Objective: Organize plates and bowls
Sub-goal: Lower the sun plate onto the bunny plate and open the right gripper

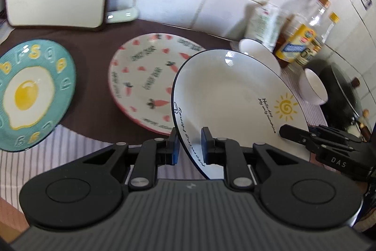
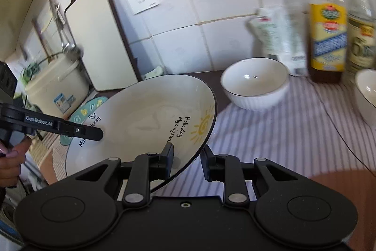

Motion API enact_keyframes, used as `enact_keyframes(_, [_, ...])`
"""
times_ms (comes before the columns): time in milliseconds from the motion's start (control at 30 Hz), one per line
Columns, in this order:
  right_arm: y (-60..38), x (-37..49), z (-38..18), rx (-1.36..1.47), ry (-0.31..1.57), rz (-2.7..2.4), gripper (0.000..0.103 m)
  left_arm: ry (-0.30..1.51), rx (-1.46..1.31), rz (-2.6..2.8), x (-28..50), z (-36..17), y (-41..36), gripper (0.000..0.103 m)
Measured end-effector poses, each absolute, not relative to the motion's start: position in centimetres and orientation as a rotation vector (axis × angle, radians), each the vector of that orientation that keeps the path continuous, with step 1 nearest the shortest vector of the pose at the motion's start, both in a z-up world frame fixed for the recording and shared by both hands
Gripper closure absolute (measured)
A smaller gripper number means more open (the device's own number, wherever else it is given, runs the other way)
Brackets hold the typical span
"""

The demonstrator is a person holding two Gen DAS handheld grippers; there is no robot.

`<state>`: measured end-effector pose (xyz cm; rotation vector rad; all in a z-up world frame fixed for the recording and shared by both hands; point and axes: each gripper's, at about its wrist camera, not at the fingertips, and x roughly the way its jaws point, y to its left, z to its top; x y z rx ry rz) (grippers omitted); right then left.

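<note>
1. step in hand, by the look of it: carrying the sun plate (image 1: 235, 91) through the air, gripped by two claws at once, on the way to join the other plates.
2. left claw (image 1: 189, 145), lower centre of the left wrist view: nearly shut, pads pinching the near rim of the sun plate, one pad above the rim and one under it.
3. right claw (image 2: 188, 157), lower centre of the right wrist view: narrowly parted, closed on the opposite rim of the same plate; also visible at the right edge of the left wrist view.
4. sun plate: raised and tilted, clear of the surface (image 2: 282, 133), filling the centre of both views, partly covering the carrot plate (image 1: 141, 77) behind it.
5. look of the sun plate: white, glossy, shallow, thin dark rim line, yellow spiral sun and black handwriting reading "hello.day, my only sunshine"; empty, apparently clean.
6. next move, as a judgement: level the plate, bring it over the carrot plate at centre left or the egg plate (image 1: 30, 93) at far left, lower it squarely, then release both claws together.
7. care needed: glazed rim held only at two edges, likely slippery; white bowl (image 2: 255, 84) and bottles (image 2: 327, 22) at upper right stand near the path.
</note>
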<state>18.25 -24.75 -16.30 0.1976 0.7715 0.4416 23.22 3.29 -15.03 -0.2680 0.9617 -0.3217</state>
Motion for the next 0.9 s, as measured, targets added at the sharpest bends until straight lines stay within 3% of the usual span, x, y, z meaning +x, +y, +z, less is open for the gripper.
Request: enact_keyframes(900, [-18.1, 28.2, -19.3, 0.157, 0.928, 0.479, 0.073, 1.089, -0.373, -0.141, 28.9, -19.3, 7.9, 0.084])
